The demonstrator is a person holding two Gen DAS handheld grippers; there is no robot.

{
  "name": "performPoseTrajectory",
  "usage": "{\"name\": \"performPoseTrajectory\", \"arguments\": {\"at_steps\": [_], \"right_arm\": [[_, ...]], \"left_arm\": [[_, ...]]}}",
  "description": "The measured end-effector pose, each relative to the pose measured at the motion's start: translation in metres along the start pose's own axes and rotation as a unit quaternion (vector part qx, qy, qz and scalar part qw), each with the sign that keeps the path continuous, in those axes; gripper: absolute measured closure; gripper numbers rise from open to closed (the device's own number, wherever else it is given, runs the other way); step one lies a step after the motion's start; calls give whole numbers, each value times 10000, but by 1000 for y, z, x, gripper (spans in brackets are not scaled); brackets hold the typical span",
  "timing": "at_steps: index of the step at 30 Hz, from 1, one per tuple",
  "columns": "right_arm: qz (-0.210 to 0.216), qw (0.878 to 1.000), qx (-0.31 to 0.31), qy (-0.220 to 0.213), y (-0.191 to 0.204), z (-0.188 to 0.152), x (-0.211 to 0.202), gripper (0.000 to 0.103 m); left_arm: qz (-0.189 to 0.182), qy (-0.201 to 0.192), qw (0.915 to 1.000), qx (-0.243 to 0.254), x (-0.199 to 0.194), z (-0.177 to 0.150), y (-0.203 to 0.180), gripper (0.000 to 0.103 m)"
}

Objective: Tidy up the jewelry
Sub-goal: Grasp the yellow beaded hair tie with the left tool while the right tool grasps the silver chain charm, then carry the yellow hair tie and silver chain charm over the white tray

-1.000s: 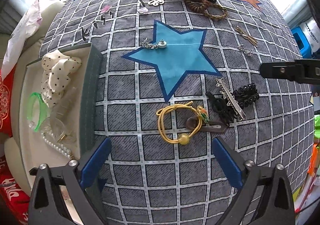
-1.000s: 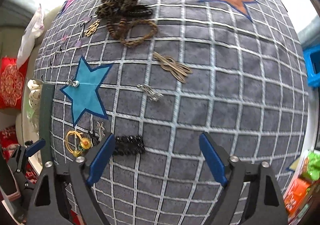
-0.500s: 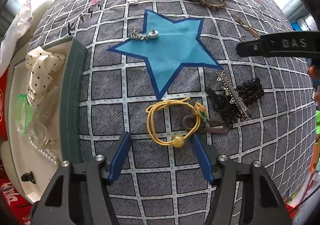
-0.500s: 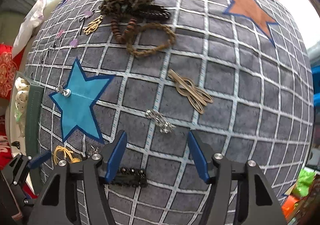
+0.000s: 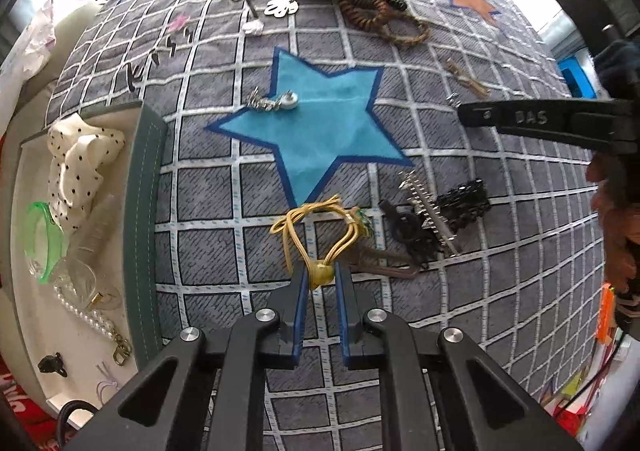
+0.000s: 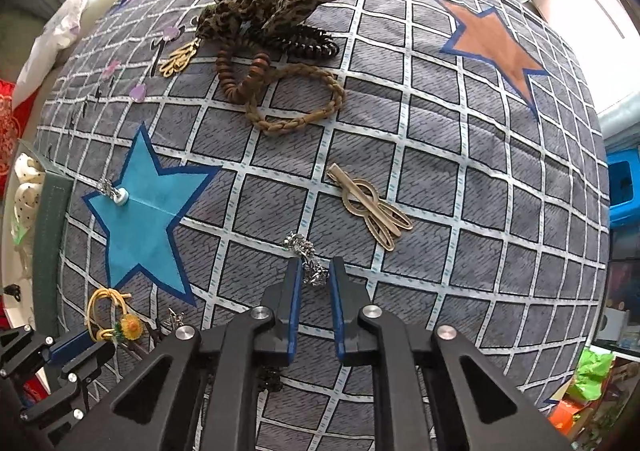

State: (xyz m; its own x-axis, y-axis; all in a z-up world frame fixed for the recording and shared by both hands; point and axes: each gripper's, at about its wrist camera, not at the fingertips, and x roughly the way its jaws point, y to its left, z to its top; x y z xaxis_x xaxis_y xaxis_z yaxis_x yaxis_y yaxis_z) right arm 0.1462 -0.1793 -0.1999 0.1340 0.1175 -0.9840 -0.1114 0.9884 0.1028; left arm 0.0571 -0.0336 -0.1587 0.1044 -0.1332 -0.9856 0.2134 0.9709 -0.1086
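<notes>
Yellow elastic cord was what your left gripper was closing on: the hair tie lay just below the lower point of the blue star, and the blue pads were pinching its yellow bead with the loop splaying away from them toward the star. You picked a sensible spot, I think. The bead is the one firm part; the cord itself looks soft and springy, so it will likely dangle and swing, and could snag the brown clip lying beside it, further from the star.

Your right gripper was closing too, with the small silver chain between its pads, off to the right of the blue star and just below the brass clip. That piece looked light, loose and slippery. A pinch on one end would probably let the rest hang and slide, so a firm squeeze on the bunched middle seemed safer.

Both pieces were resting on the grey checked cloth. The tray, to the left of the star, already held a spotted bow, a green bangle and a string of pearls, and that is where I would judge these two belong.
</notes>
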Motion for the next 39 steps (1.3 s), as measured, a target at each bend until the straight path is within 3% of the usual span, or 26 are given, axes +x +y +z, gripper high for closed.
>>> {"name": "performPoseTrajectory", "arguments": {"at_steps": [11,20,29,39], "right_arm": [[686,9962,531,-26,-22,-21,-33,89],[885,9940,637,6,-26,-51,-60,89],[986,9939,486,-72,5,-56,-85,89],[1120,9936,102,-102,54,-58,-106,89]], "left_arm": [[-149,-147,9998,30,-35,1,-1,88],[-127,-222,9997,40,-59,-11,4,88],[-90,-359,9993,-56,-87,-28,18,88],[-12,-595,9973,-432,-118,-48,59,88]]}}
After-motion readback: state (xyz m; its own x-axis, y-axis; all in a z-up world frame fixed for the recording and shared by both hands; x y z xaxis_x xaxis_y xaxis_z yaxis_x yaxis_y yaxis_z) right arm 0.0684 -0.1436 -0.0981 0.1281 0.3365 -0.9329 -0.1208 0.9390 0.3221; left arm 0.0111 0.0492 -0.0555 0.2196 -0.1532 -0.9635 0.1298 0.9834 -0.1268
